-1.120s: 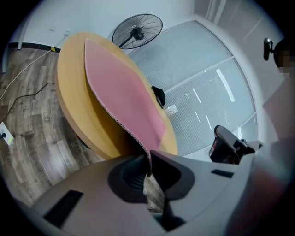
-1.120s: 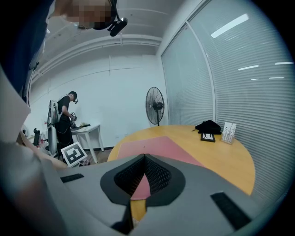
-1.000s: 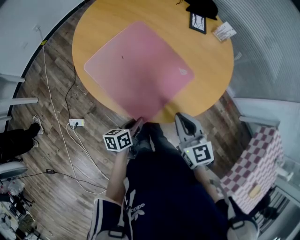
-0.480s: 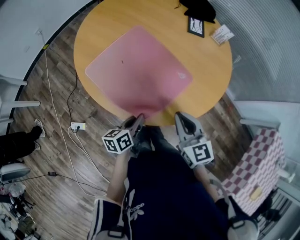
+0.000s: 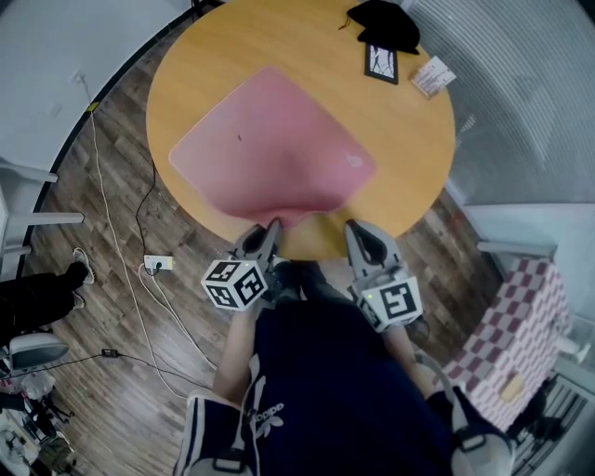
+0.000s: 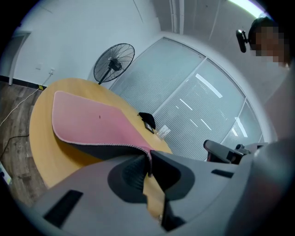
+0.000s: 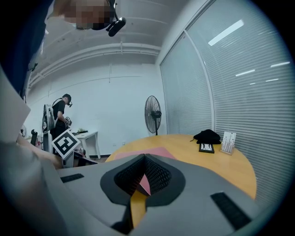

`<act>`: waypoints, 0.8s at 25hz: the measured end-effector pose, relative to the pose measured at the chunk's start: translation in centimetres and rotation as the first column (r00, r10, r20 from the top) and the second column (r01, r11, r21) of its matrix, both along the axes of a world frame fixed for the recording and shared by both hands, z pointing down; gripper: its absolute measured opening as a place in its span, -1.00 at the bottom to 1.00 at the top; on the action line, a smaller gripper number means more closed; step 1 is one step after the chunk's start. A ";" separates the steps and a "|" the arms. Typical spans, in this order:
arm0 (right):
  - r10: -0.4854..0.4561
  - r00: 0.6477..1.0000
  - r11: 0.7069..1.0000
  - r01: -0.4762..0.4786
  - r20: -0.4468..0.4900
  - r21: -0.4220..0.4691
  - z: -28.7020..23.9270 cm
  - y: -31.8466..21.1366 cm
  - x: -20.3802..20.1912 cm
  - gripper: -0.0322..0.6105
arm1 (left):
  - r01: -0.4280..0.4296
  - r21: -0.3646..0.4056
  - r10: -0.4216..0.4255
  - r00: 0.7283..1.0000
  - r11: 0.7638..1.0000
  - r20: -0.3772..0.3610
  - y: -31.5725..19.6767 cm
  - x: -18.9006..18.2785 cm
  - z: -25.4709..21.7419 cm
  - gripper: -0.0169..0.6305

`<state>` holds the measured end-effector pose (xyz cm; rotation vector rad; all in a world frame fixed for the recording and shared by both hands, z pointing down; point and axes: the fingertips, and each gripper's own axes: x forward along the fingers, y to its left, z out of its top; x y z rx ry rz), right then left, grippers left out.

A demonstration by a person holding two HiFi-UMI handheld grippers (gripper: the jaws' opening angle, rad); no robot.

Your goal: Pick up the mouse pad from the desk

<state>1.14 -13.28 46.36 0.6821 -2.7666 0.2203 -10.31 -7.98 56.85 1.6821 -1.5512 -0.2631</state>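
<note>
The pink mouse pad (image 5: pixel 270 139) lies on the round wooden table (image 5: pixel 214 46). Its near corner is lifted off the tabletop and curls up, showing the dark underside (image 6: pixel 92 150). My left gripper (image 5: pixel 271 228) is at the table's near edge, shut on that raised corner; in the left gripper view the stitched edge sits pinched between the jaws (image 6: pixel 148 154). My right gripper (image 5: pixel 356 231) hovers beside it at the near edge, a little to the right. Its jaws meet at the tips (image 7: pixel 144 156) with nothing between them.
At the table's far side lie a black cloth (image 5: pixel 384 23), a small framed picture (image 5: pixel 379 61) and a card stand (image 5: pixel 432 76). Cables and a power strip (image 5: pixel 156 263) lie on the floor at left. A checkered box (image 5: pixel 516 325) stands at right. A fan (image 7: pixel 152 114) and a person (image 7: pixel 59 115) are beyond.
My left gripper has risen with the pad's near corner, which now stands off the table and bows the pad. The right gripper has crept slightly forward.
</note>
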 end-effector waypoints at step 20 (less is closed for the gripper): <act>0.014 0.997 0.996 -0.020 0.074 0.081 -3.5 -4.1 -2.1 -0.89 | 0.045 0.155 -0.078 0.975 0.987 0.209 -6.1 -5.5 -6.6 -0.89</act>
